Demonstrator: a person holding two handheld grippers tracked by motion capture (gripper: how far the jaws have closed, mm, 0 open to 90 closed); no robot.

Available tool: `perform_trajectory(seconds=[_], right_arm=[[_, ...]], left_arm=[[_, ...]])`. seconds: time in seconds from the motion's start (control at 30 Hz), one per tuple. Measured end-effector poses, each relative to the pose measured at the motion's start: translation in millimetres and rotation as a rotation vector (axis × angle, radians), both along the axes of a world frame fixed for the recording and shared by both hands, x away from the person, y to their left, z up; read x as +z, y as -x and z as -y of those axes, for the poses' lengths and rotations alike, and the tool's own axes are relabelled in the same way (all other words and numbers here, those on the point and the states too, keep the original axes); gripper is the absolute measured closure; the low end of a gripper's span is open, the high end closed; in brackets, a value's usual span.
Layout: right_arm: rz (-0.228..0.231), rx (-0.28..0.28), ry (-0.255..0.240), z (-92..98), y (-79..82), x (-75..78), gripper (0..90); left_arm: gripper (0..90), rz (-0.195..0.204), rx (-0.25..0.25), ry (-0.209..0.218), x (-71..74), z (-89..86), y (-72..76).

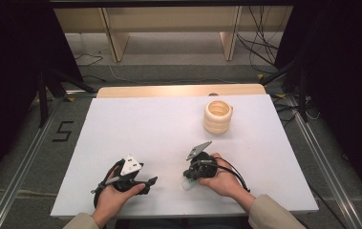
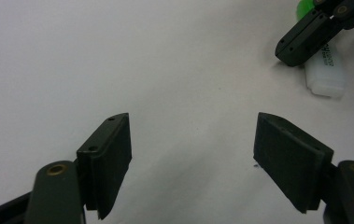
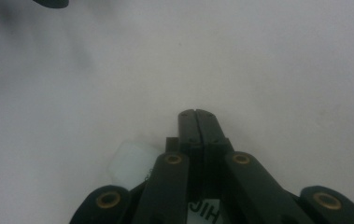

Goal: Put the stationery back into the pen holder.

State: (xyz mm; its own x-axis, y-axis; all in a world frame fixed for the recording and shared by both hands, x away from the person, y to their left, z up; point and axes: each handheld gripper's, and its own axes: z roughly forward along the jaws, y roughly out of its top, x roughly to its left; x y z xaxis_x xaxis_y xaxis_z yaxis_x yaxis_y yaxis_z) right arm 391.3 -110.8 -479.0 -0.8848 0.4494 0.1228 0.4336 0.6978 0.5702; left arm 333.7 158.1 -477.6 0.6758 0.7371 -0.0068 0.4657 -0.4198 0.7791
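High view: white bench (image 1: 145, 124) with one cream ringed cup (image 1: 218, 117) standing upright toward its far right. This cup serves as the landmark for all places below.

The left gripper (image 1: 148, 185) is held low near the person's edge of the bench, well apart from the cup, nearer and to its left. In the left gripper view its jaws (image 2: 193, 126) stand wide, with bare bench between them and nothing held.

The right gripper (image 1: 186, 179) is also near the person's edge, nearer than the cup and slightly to its left. In the right gripper view its jaws (image 3: 196, 114) are pressed flat together, with nothing between the pads.

The thing being worked on is a white tube (image 1: 188, 186) with printed lettering. It lies flat on the bench right at the right gripper's tips, well apart from the cup. The left gripper view shows the closed right jaws (image 2: 300, 44) lying across the tube (image 2: 326, 70), with a green end (image 2: 305, 7) just behind them. Whether the jaws touch the tube or hover just over it cannot be told. In the right gripper view the tube (image 3: 130, 163) sits beneath and beside the jaws, not in them.

Progress, judged:
- Early stage. The tube is not gripped and not lifted.
- The cup looks untouched. Its contents are not visible from this angle.
- What is left, most likely: open the right jaws, close them on the tube, lift it and carry it toward the cup.
- The left gripper appears idle. It may be standing ready to take or steady the tube.
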Motion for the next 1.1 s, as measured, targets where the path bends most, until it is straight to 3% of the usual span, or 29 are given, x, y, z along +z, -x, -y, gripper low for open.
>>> perform_trajectory(seconds=[0.1, 0.23, 0.4, 0.43, 0.47, 0.53, 0.57, 0.6, 0.63, 0.67, 0.7, 0.77, 0.93, 1.1], right_arm=[[0.003, -0.005, -0.003, 0.5, 1.4, -0.3, 90.0], [0.018, -0.033, -0.040, 3.8, 1.1, 1.7, 82.7], [0.097, -0.148, -0.113, 23.4, -4.2, 12.2, 66.8], [0.097, -0.148, -0.113, 23.4, -4.2, 12.2, 66.8], [0.139, -0.227, -0.129, 37.5, -7.2, 16.8, 58.5], [0.159, -0.260, -0.140, 45.3, -8.3, 18.8, 55.6], [0.186, -0.328, -0.167, 61.6, -10.1, 21.7, 46.8], [0.186, -0.328, -0.167, 61.6, -10.1, 21.7, 46.8], [0.212, -0.387, -0.169, 76.9, -10.8, 22.7, 43.4], [0.215, -0.411, -0.176, 83.9, -10.8, 22.5, 41.2], [0.214, -0.431, -0.181, 90.1, -10.8, 21.7, 38.5], [0.207, -0.460, -0.180, 99.6, -9.7, 19.6, 36.3], [0.200, -0.487, -0.181, 110.6, -6.3, 16.3, 32.0], [0.205, -0.501, -0.187, 117.0, -2.4, 15.4, 29.6]], left_arm=[[27.6, -0.002, -0.003, -0.001, -0.2, 0.3, 0.0], [27.6, -0.002, -0.010, -0.002, 0.2, 1.6, 0.8], [27.3, -0.003, -0.018, 0.018, 1.5, 8.5, 3.4], [27.3, -0.003, -0.018, 0.018, 1.5, 8.5, 3.4], [27.3, -0.010, -0.015, 0.034, 2.1, 11.5, 4.3], [27.2, -0.026, -0.017, 0.068, 3.7, 18.4, 5.9], [26.9, -0.032, -0.035, 0.076, 4.4, 28.3, 8.0], [26.5, -0.032, -0.035, 0.076, 4.4, 28.3, 8.0], [26.5, -0.029, -0.041, 0.074, 4.3, 33.9, 9.1], [26.5, -0.029, -0.049, 0.077, 3.8, 39.7, 9.8], [26.6, -0.039, -0.077, 0.072, 2.8, 51.2, 9.8], [27.7, -0.043, -0.088, 0.066, 2.1, 57.3, 9.6], [29.6, -0.050, -0.157, 0.023, -0.9, 90.0, 7.4], [33.1, -0.035, -0.205, -0.053, -6.0, 120.5, 2.2]])
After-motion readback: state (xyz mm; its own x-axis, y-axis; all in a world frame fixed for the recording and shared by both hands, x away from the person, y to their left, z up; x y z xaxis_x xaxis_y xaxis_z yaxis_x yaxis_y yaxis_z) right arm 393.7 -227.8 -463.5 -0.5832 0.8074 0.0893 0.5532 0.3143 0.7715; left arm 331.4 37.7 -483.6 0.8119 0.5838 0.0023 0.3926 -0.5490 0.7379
